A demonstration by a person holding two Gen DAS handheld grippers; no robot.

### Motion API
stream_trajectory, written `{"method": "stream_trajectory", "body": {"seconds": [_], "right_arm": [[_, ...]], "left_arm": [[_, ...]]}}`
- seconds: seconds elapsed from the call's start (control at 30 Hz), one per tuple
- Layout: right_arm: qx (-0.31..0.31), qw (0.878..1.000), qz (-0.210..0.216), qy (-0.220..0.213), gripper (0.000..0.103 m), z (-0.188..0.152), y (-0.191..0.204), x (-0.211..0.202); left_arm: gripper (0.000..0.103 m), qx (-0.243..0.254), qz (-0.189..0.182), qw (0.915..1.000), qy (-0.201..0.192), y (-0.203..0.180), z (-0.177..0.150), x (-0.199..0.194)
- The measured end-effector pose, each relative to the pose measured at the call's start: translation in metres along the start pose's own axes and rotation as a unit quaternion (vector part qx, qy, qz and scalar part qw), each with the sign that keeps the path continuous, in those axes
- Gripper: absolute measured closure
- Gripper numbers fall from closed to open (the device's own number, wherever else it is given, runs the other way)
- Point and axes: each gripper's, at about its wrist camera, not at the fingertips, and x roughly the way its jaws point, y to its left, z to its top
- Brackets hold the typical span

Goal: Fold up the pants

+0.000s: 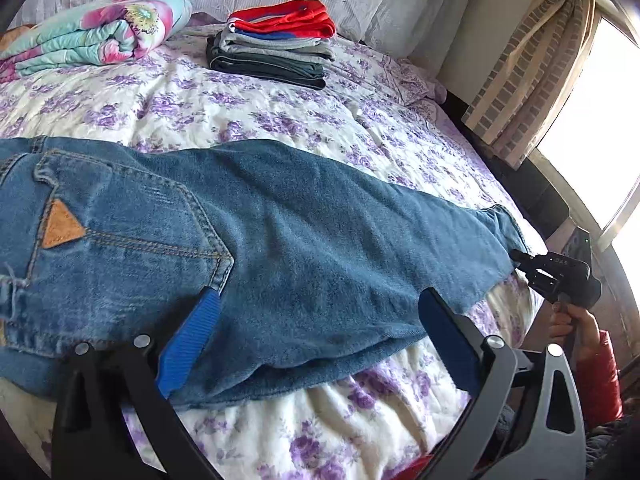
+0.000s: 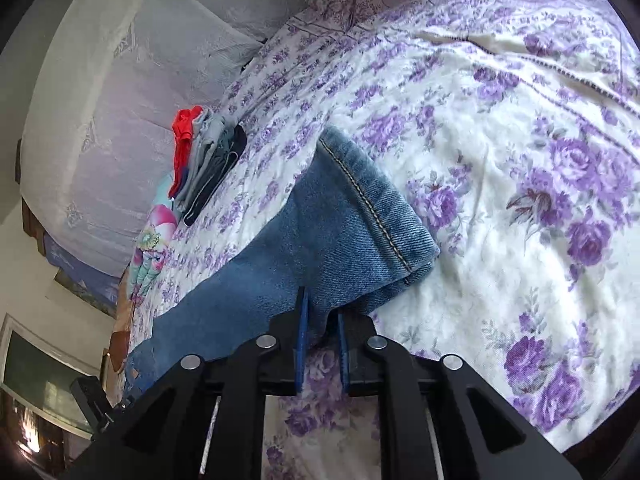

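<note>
A: Jeans (image 1: 280, 240), blue denim, one pair. Location: laid lengthwise along the near edge of the bed (image 1: 280, 120), legs stacked one on the other, back pocket (image 1: 120, 220) with tan triangular patch facing up at the waist end.

B: Grippers?

A: Left gripper (image 1: 316, 336): jaws wide apart, blue pads straddling the seat and thigh area, holding nothing. Right gripper (image 2: 320, 340): jaws drawn together on a pinch of denim just short of the hem (image 2: 376, 204).

B: Risks, as judged?

A: Item one: the pinch looks shallow and near the cloth edge; if it catches only the top leg, the lower leg would stay behind and the fold would split. Item two: denim is heavy; a quick lift could pull it out of the jaws. Item three: the jeans sit close to the mattress edge, so dragging rather than lifting may slide them off. Item four: with the left jaws not closed on anything, the waist end is unanchored and may skew.

B: View differences?

A: Left wrist view: full garment length, pocket, the person's hand (image 1: 576, 324) on the right tool, stack of folded clothes (image 1: 276, 44), floral quilt roll (image 1: 92, 32), curtain (image 1: 532, 72). Right wrist view: the grip itself and hem stitching; waist and pocket hidden.
</note>
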Motion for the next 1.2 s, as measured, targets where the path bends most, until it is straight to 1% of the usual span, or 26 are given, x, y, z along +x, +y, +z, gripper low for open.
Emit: {"method": "stream_trajectory", "body": {"seconds": [0.03, 0.07, 0.1, 0.13, 0.23, 0.27, 0.3, 0.37, 0.4, 0.43, 0.47, 0.5, 0.53, 0.6, 0.67, 0.7, 0.77, 0.8, 0.87, 0.9, 0.93, 0.97, 1.0, 1.07, 1.1, 1.2], "right_arm": [[-0.008, 1.0, -0.002, -0.011, 0.063, -0.003, 0.003, -0.009], [-0.014, 1.0, -0.008, -0.017, 0.049, -0.005, 0.005, -0.016], [-0.015, 1.0, -0.018, -0.019, 0.044, -0.006, 0.005, -0.02], [-0.013, 0.999, -0.023, -0.019, 0.044, -0.007, 0.003, -0.021], [0.015, 1.0, -0.011, -0.012, 0.041, -0.005, -0.011, -0.013], [0.031, 0.999, -0.005, -0.012, 0.038, -0.002, -0.017, -0.006], [0.042, 0.999, 0.001, -0.013, 0.037, 0.001, -0.02, 0.001], [0.044, 0.999, 0.003, -0.028, 0.038, 0.01, -0.023, 0.013], [0.038, 0.999, 0.002, -0.037, 0.043, 0.014, -0.02, 0.016], [0.033, 0.998, 0.002, -0.045, 0.053, 0.016, -0.017, 0.017], [0.028, 0.998, 0.014, -0.053, 0.079, 0.02, -0.014, 0.016], [0.024, 0.997, 0.042, -0.062, 0.085, 0.026, -0.009, 0.01], [0.01, 0.995, 0.059, -0.082, 0.085, 0.034, 0.0, -0.002], [-0.024, 0.991, 0.089, -0.099, 0.085, 0.045, 0.017, -0.02], [-0.043, 0.992, 0.068, -0.096, 0.085, 0.049, 0.017, -0.025], [-0.049, 0.994, 0.043, -0.083, 0.085, 0.047, 0.011, -0.019], [-0.053, 0.998, -0.021, -0.029, 0.083, 0.036, -0.011, 0.004], [-0.044, 0.998, -0.033, -0.02, 0.074, 0.03, -0.024, 0.008], [-0.038, 0.997, -0.039, -0.053, 0.072, 0.025, -0.036, -0.008], [-0.036, 0.994, -0.06, -0.08, 0.064, 0.026, -0.037, -0.023], [-0.034, 0.99, -0.084, -0.11, 0.063, 0.029, -0.037, -0.039], [-0.039, 0.984, -0.104, -0.141, 0.063, 0.034, -0.031, -0.052], [-0.059, 0.981, -0.1, -0.155, 0.063, 0.039, -0.019, -0.06], [-0.125, 0.981, -0.055, -0.135, 0.063, 0.046, 0.025, -0.052], [-0.152, 0.981, -0.027, -0.117, 0.063, 0.045, 0.049, -0.041], [-0.215, 0.972, 0.096, -0.011, 0.063, 0.026, 0.131, 0.026]], "left_arm": [[0.006, -0.007, 0.005, 1.0, -0.004, -0.001, 0.0, -0.007], [0.006, -0.013, 0.009, 0.9998, -0.01, -0.002, 0.001, -0.012], [0.006, -0.017, 0.008, 0.9997, -0.015, -0.003, 0.003, -0.017], [0.006, -0.018, 0.003, 0.9997, -0.017, -0.005, 0.005, -0.019], [0.006, -0.007, -0.013, 0.9998, -0.012, -0.019, 0.01, -0.017], [0.006, 0.003, -0.005, 0.9999, -0.01, -0.026, 0.009, -0.013], [0.006, 0.014, 0.015, 0.9998, -0.007, -0.031, 0.009, -0.007], [0.006, 0.046, 0.108, 0.993, 0.011, -0.036, 0.003, 0.021], [0.006, 0.049, 0.136, 0.9888, 0.037, -0.03, -0.001, 0.039], [0.006, 0.053, 0.14, 0.9883, 0.029, -0.028, -0.006, 0.043], [0.005, 0.059, 0.145, 0.9876, 0.017, -0.03, -0.008, 0.039], [0.006, 0.063, 0.154, 0.9859, 0.018, -0.034, -0.009, 0.036], [0.006, 0.058, 0.152, 0.9865, 0.018, -0.035, -0.008, 0.033], [0.006, 0.024, 0.127, 0.9914, 0.016, -0.029, -0.001, 0.025], [0.005, 0.004, 0.116, 0.993, 0.025, -0.023, 0.003, 0.026], [0.005, 0.003, 0.116, 0.9929, 0.026, -0.022, 0.004, 0.028], [0.005, 0.026, 0.134, 0.9903, 0.026, -0.028, 0.0, 0.032], [0.005, 0.041, 0.14, 0.989, 0.027, -0.032, -0.003, 0.032], [0.006, 0.053, 0.133, 0.9893, 0.024, -0.032, -0.008, 0.023], [0.006, 0.048, 0.124, 0.9908, 0.023, -0.029, -0.008, 0.017], [0.006, 0.031, 0.111, 0.9932, 0.018, -0.023, -0.005, 0.006], [0.006, 0.018, 0.117, 0.9929, 0.003, -0.017, -0.002, -0.006], [0.006, 0.004, 0.143, 0.9893, -0.029, -0.008, 0.002, -0.024], [0.006, -0.007, 0.168, 0.9834, -0.069, 0.005, 0.006, -0.048], [0.006, -0.014, 0.182, 0.9798, -0.083, 0.016, 0.009, -0.059], [0.005, -0.046, 0.219, 0.9713, -0.081, 0.048, 0.008, -0.061]]}}
